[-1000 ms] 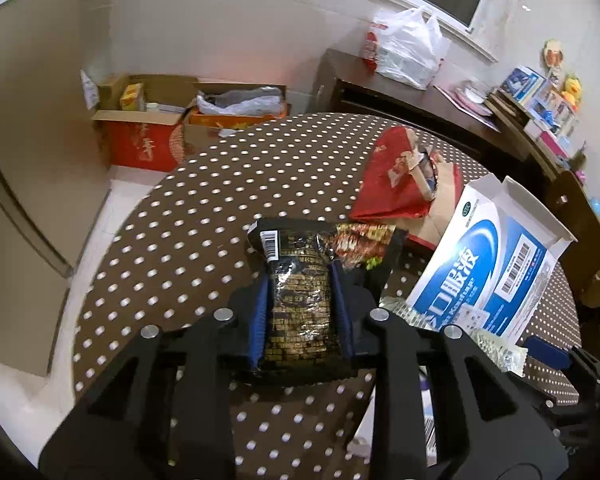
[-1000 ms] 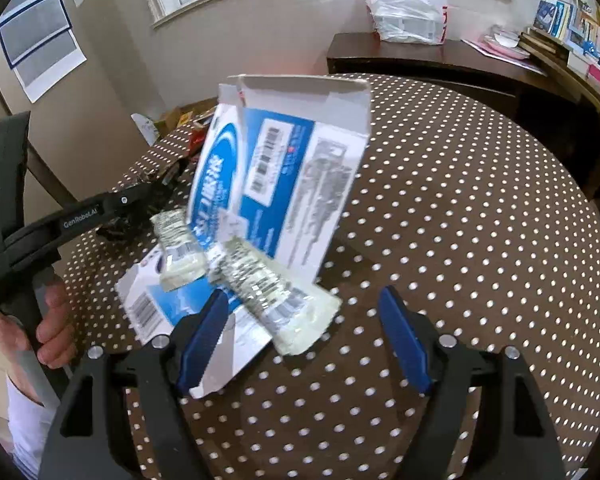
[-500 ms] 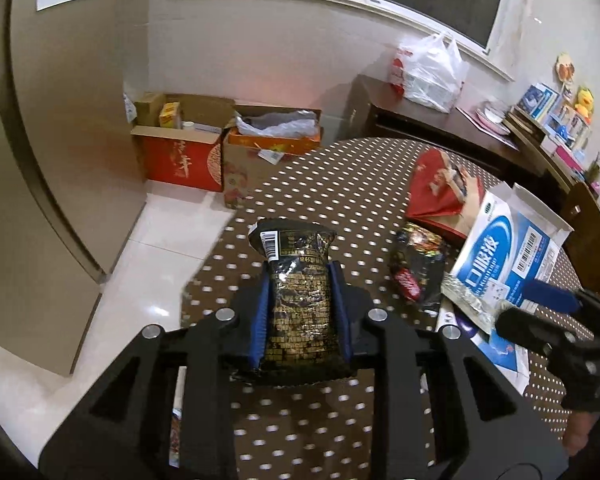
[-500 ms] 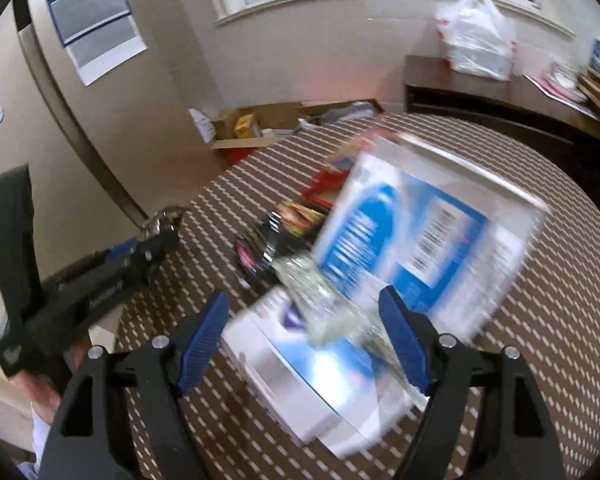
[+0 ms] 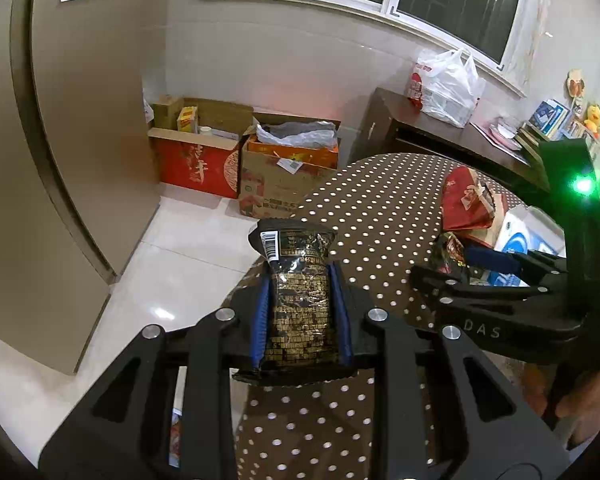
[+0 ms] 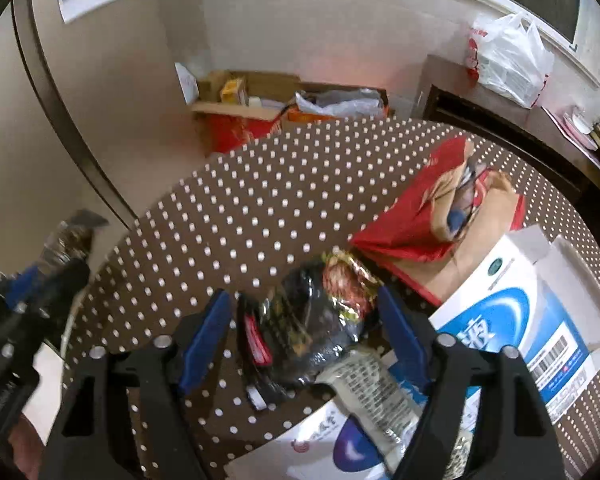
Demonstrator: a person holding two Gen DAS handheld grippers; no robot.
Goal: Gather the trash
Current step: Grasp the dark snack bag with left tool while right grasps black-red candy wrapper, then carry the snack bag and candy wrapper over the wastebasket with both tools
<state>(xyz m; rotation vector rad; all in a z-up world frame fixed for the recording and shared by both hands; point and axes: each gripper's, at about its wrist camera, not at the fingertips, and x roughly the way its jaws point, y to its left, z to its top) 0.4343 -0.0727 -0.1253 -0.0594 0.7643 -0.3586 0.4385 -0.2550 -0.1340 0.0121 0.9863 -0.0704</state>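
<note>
My left gripper (image 5: 300, 316) is shut on a black snack wrapper with gold print (image 5: 298, 280) and holds it over the left edge of the polka-dot table (image 5: 380, 208). It also shows at the left of the right wrist view (image 6: 64, 248). My right gripper (image 6: 304, 336) is open, its blue pads on either side of a crumpled black and red wrapper (image 6: 320, 320) that lies on the table (image 6: 260, 200). A silvery sachet (image 6: 372, 384) lies just below that wrapper. The right gripper also shows in the left wrist view (image 5: 492, 268).
A red bag on a brown paper bag (image 6: 440, 208), a blue and white carton (image 6: 512, 320) and a flattened blue and white box (image 6: 328, 436) lie on the table. Open cardboard boxes (image 5: 252, 160) stand on the floor by the wall. A dark sideboard (image 5: 440, 132) carries a white plastic bag (image 5: 448, 84).
My left gripper has carried the black wrapper left and back, from over the table to its left edge. My right gripper has swung left from the blue carton to the crumpled wrapper.
</note>
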